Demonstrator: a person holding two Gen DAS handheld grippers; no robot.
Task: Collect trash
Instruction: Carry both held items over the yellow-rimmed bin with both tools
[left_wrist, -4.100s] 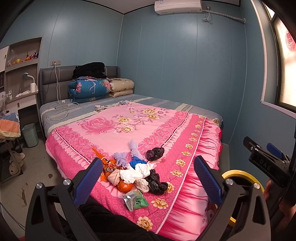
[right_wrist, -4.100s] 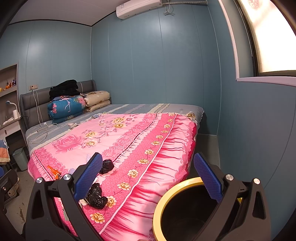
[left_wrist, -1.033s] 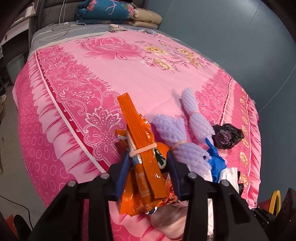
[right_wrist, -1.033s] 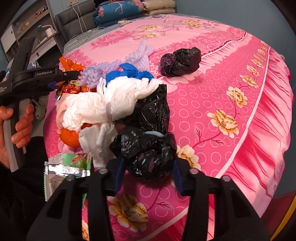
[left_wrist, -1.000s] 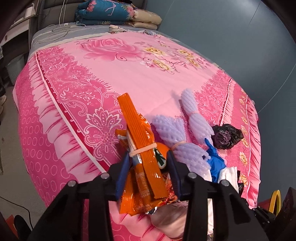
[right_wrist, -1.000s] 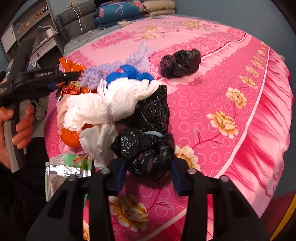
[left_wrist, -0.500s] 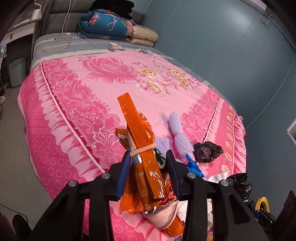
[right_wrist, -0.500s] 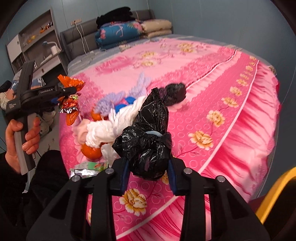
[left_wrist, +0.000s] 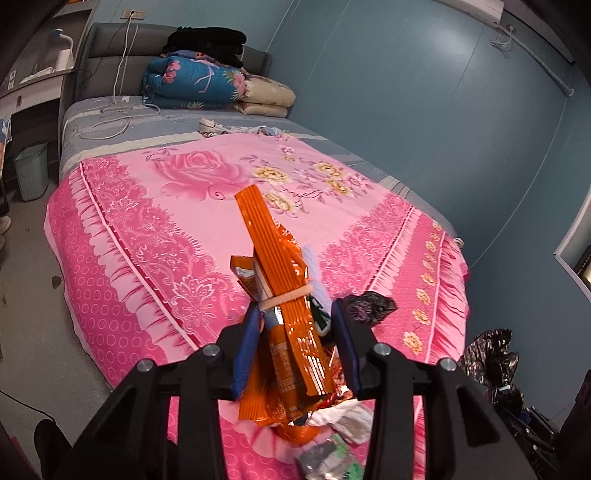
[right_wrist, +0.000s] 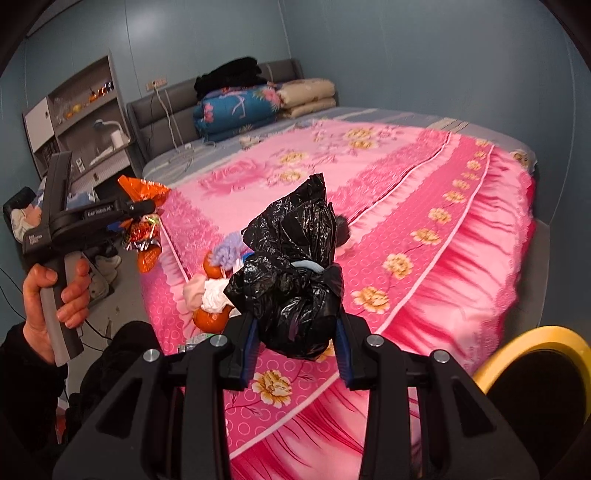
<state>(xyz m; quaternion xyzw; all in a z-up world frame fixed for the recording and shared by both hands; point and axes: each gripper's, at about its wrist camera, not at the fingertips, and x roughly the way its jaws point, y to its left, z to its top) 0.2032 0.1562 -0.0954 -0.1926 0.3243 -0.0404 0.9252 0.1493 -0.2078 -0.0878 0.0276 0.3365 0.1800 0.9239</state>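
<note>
The bed (right_wrist: 424, 206), under a pink floral cover, carries folded quilts (right_wrist: 236, 107) at the headboard and loose trash (right_wrist: 214, 291) near its foot.

Your left gripper (left_wrist: 295, 343) is full: its blue fingers squeeze a bundle of orange wrappers (left_wrist: 284, 306), so nothing else fits between them. Your right gripper (right_wrist: 293, 341) is full too, pinched on a tied black bag (right_wrist: 291, 273) that blocks the middle of what you see.

The big pink blanket (left_wrist: 192, 206) is flat and bare across the middle, so there is lots of room to pass over it. The near corner is crowded with a heap of trash (right_wrist: 214, 288), and a second black bag (left_wrist: 365, 306) sits just past it.

The yellow-rimmed bin (right_wrist: 535, 362) stands beside the bed, low on your right, and its mouth is open. The blue wall (left_wrist: 443, 110) closes off the far side.
</note>
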